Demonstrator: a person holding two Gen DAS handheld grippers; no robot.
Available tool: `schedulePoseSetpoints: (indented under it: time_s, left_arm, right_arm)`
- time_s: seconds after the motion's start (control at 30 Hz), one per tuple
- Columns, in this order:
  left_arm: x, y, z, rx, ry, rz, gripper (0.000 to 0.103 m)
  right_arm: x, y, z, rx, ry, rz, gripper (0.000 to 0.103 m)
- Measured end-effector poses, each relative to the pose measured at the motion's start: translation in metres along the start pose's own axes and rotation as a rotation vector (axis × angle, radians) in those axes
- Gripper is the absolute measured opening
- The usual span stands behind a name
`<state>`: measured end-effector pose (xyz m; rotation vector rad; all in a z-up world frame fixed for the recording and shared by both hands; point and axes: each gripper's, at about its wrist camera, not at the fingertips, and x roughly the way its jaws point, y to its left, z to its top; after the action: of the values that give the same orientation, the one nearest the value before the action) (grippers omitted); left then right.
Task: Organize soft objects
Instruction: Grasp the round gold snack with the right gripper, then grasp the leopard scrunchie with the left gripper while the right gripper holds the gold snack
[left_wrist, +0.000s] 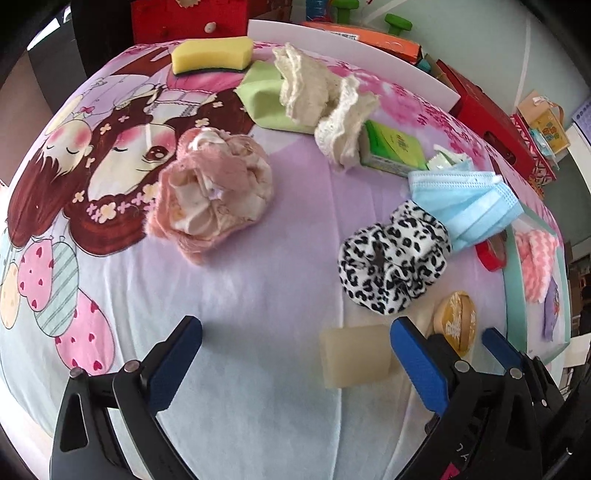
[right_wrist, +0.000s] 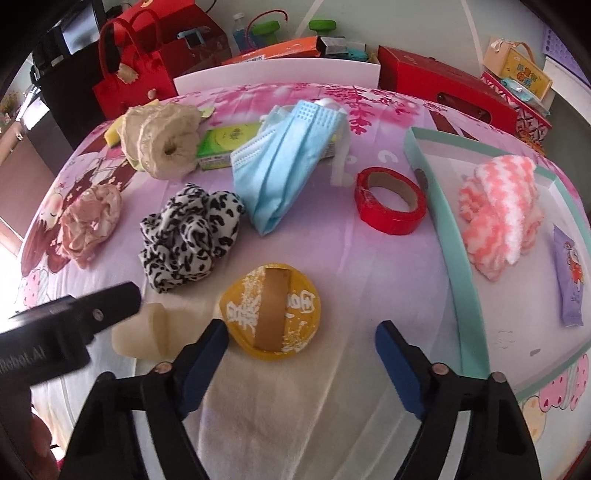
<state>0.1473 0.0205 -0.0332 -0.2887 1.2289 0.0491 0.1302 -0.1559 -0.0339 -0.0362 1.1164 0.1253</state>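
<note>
Scrunchies (right_wrist: 190, 236): three, all loose

Cartoon-print bedsheet (left_wrist: 258, 295), white headboard (right_wrist: 277, 74), pale wall (right_wrist: 424, 22) behind.

I see the puff (right_wrist: 272, 312) nearest me, scrunchie (right_wrist: 190, 236) behind-left, mask (right_wrist: 286, 158) behind it, tape (right_wrist: 390, 199) to the right, and a towel (right_wrist: 498, 221) in the tray (right_wrist: 448, 229) far right.

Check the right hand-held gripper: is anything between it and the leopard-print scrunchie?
Partly. The yellow round puff lies just ahead of the open right hand-held gripper, with the leopard-print scrunchie beyond it and to the left. Approaching from the left clears it.
</note>
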Motion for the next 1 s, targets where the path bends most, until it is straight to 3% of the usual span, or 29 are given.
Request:
schedulePoseSetpoints:
  time_s: [0.33, 0.6, 0.77, 1.0]
  left_arm:
    - [0.002, -0.01, 0.0, 0.026, 0.017, -0.031, 0.091]
    - [0.002, -0.015, -0.002, 0.044, 0.027, -0.045, 0.078]
    - [0.004, -0.022, -0.004, 0.058, 0.032, -0.051, 0.077]
    - [0.01, -0.032, -0.003, 0.078, 0.042, -0.058, 0.06]
  right_arm:
    - [-0.003, 0.01, 0.003, -0.023, -0.012, 0.062, 0.052]
    - [-0.006, 0.006, 0.002, -0.015, -0.005, 0.08, 0.051]
    - [-0.005, -0.008, 0.004, 0.029, 0.0, 0.062, 0.051]
    - [-0.007, -0.034, 0.005, 0.098, 0.004, 0.03, 0.051]
